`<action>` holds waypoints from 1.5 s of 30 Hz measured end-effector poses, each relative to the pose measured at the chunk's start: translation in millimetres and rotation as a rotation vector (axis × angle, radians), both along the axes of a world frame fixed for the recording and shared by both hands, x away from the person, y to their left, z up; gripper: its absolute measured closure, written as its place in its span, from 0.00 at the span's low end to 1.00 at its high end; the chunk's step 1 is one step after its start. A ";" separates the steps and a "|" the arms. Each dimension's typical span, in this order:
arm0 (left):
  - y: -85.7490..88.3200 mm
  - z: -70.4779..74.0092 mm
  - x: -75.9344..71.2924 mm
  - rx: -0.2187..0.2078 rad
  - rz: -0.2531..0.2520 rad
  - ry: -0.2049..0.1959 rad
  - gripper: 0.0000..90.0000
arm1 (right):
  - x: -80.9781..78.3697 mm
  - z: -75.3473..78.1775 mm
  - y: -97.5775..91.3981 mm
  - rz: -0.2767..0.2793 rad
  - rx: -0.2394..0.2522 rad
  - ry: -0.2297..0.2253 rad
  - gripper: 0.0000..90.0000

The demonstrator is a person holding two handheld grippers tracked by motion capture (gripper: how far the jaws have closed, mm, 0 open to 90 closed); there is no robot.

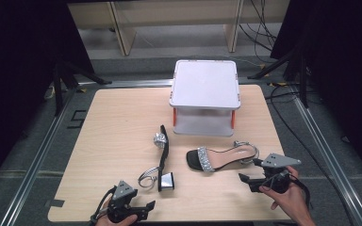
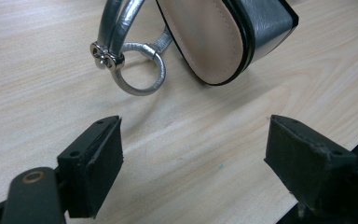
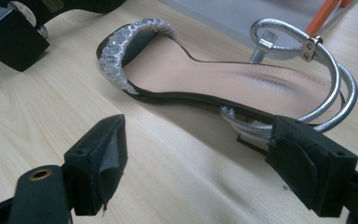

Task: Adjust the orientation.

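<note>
Silver heel (image 2: 265, 28) lying ahead of left gripper (image 2: 193, 158), jaws apart, toe cut off. Right gripper (image 3: 196, 163) gaping, its far jaw partly hiding sandal (image 3: 223, 79) heel.

Glossy silver sandal strap (image 2: 121, 28) – matt wood table (image 2: 205, 154)

A: Where is the box (image 1: 204, 96) on the table (image 1: 118, 122)?

B: At the far edge, a little right of the middle. The upright sandal (image 1: 221, 157) lies just before it, toward the right edge, toe to the left.

A: And the other one?

B: The tipped sandal (image 1: 162, 157) lies on its side left of the first, near the table's middle, heel toward the near edge.

A: The grippers?

B: The left gripper (image 1: 143, 207) is at the near edge, just before that heel. The right gripper (image 1: 246, 178) is near the near right corner, beside the upright sandal's heel.
</note>
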State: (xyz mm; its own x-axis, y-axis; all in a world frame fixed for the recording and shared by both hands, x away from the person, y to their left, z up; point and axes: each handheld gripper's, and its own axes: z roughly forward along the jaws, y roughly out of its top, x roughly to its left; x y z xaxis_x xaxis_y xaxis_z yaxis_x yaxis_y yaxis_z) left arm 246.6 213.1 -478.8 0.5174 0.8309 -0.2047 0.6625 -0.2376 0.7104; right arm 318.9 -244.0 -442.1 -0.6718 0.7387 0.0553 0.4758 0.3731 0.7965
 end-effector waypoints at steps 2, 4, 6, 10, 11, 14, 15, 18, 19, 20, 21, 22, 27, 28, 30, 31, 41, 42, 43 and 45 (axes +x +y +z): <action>0.1 0.0 0.0 0.000 -0.001 0.000 0.20 | 1.5 0.4 -0.6 0.010 -0.006 -0.017 0.23; 0.4 -0.2 0.0 -0.002 -0.004 0.002 0.20 | 3.2 1.1 0.1 0.019 -0.014 -0.023 0.21; 0.4 -0.3 0.4 -0.004 -0.004 0.000 0.20 | 4.4 3.2 2.4 0.018 -0.017 -0.017 0.20; 1.0 0.3 0.4 0.003 0.006 0.007 0.20 | 13.5 11.6 5.5 0.056 -0.033 -0.057 0.20; 1.0 0.3 0.4 0.003 0.006 0.007 0.20 | 15.7 13.6 6.5 0.058 -0.037 -0.068 0.20; 0.9 0.1 0.3 0.002 0.006 0.008 0.20 | 22.7 17.7 8.0 0.062 -0.034 -0.075 0.20; 0.5 0.1 0.3 0.000 0.008 0.007 0.20 | 25.3 18.7 8.9 0.057 -0.026 -0.068 0.20; 0.1 -0.1 0.3 -0.004 0.014 0.005 0.20 | 44.4 25.1 11.5 0.051 -0.008 -0.068 0.21; 0.8 0.2 0.3 -0.001 0.008 0.006 0.20 | 44.4 25.1 11.5 0.051 -0.008 -0.068 0.21; 1.1 0.4 0.5 0.002 0.006 0.007 0.20 | 47.7 26.1 11.7 0.045 -0.009 -0.069 0.21; 1.2 0.3 0.5 0.002 0.006 0.007 0.20 | 51.8 26.6 12.4 0.040 -0.008 -0.078 0.21; 1.2 0.2 0.4 0.001 0.006 0.008 0.20 | 59.6 28.6 12.8 0.041 -0.010 -0.069 0.25; -0.3 -0.1 0.0 -0.012 0.017 0.004 0.20 | 73.0 26.9 11.8 0.027 -0.008 -0.051 0.26; -0.2 -0.1 0.0 -0.011 0.017 0.004 0.20 | 75.1 25.7 11.4 0.020 -0.004 -0.027 0.26; 1.0 0.3 0.4 0.003 0.006 0.006 0.20 | 80.7 22.4 10.4 0.019 -0.006 -0.003 0.26; 0.8 0.2 0.3 0.002 0.007 0.007 0.20 | 83.9 20.6 9.8 0.019 -0.017 0.002 0.26; 1.1 0.3 0.4 0.009 0.009 -0.005 0.20 | 84.7 2.4 7.0 0.053 -0.012 0.114 0.32; 0.2 0.1 -0.1 -0.015 0.011 -0.007 0.20 | 80.9 3.6 7.1 0.063 -0.012 0.112 0.32; 0.3 0.0 -0.1 -0.013 0.015 -0.006 0.20 | 74.6 5.0 8.5 0.069 0.001 0.139 0.33; 0.5 0.1 0.0 -0.011 0.011 -0.008 0.20 | 61.5 5.9 10.7 0.083 -0.023 0.150 0.33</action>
State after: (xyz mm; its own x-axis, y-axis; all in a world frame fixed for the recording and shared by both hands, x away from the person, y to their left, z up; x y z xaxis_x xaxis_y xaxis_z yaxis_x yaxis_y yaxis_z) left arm 246.6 213.6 -478.7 0.5100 0.8341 -0.2101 0.6596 -0.2226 0.7179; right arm 380.4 -233.3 -436.2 -0.7158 0.6835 0.1430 0.5556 0.4334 0.7095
